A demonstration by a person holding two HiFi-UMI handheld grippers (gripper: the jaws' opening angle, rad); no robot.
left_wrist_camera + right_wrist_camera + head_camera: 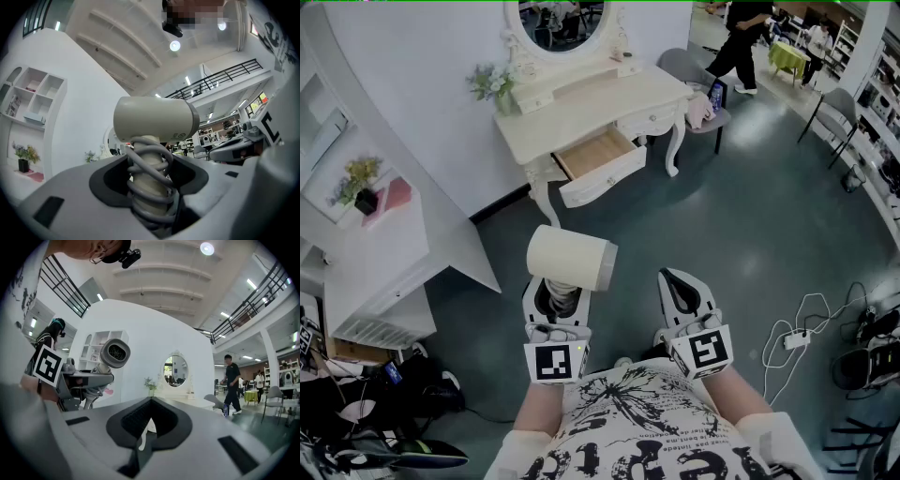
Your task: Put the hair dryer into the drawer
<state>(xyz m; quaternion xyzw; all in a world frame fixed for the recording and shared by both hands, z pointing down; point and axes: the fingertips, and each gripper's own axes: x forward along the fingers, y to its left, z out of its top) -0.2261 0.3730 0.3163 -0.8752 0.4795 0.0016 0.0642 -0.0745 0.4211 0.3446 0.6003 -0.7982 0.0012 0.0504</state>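
Observation:
A cream hair dryer (pixel 572 258) stands upright in my left gripper (pixel 558 298), its cord coiled round the handle. In the left gripper view the jaws are shut on that wrapped handle (pixel 149 187) and the barrel (pixel 154 119) lies crosswise above them. My right gripper (pixel 673 279) hangs beside it, shut with nothing in it; its own view shows the tips (pixel 149 408) together and the hair dryer (pixel 114 352) off to the left. Ahead stands the cream dressing table (pixel 581 103) with one wooden drawer (pixel 598 155) pulled out and nothing visible inside.
A white shelf unit (pixel 384 253) juts out at the left. A grey chair (pixel 698 89) stands right of the table. A power strip with cords (pixel 797 339) lies on the floor at right, bags (pixel 366 403) at lower left. A person (pixel 741 42) walks at the back.

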